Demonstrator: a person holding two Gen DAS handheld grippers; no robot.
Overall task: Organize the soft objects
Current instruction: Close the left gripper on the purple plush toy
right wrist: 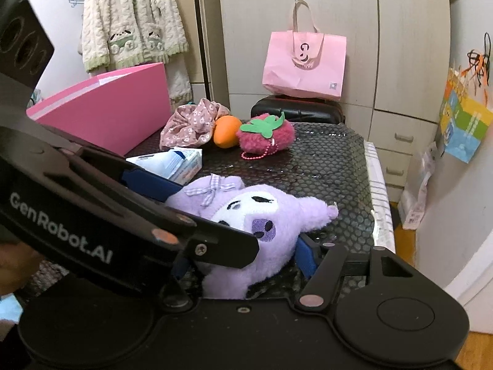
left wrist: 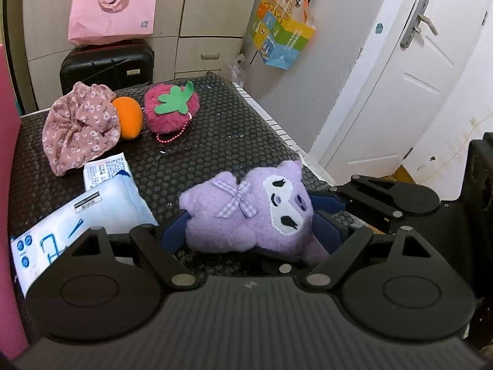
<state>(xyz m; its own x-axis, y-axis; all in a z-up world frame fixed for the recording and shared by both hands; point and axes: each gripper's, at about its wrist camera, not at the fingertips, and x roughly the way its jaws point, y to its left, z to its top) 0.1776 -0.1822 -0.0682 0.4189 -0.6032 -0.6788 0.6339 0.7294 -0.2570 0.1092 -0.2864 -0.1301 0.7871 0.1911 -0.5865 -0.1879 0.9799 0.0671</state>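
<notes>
The purple plush (left wrist: 246, 212) lies on the dotted counter (left wrist: 215, 141) at its near edge, between both pairs of tongs. The left tongs (left wrist: 255, 222) pinch it at its sides. The right tongs (right wrist: 243, 256) also straddle it, though whether their pads bite is hard to see (one is hidden). Risk: two pulls could twist it free, dropping it off the edge.

Purple plush (right wrist: 246, 231) lies face-up on the black dotted mat (right wrist: 332, 166), both grippers' blue fingers (right wrist: 305, 254) hugging its sides.
</notes>
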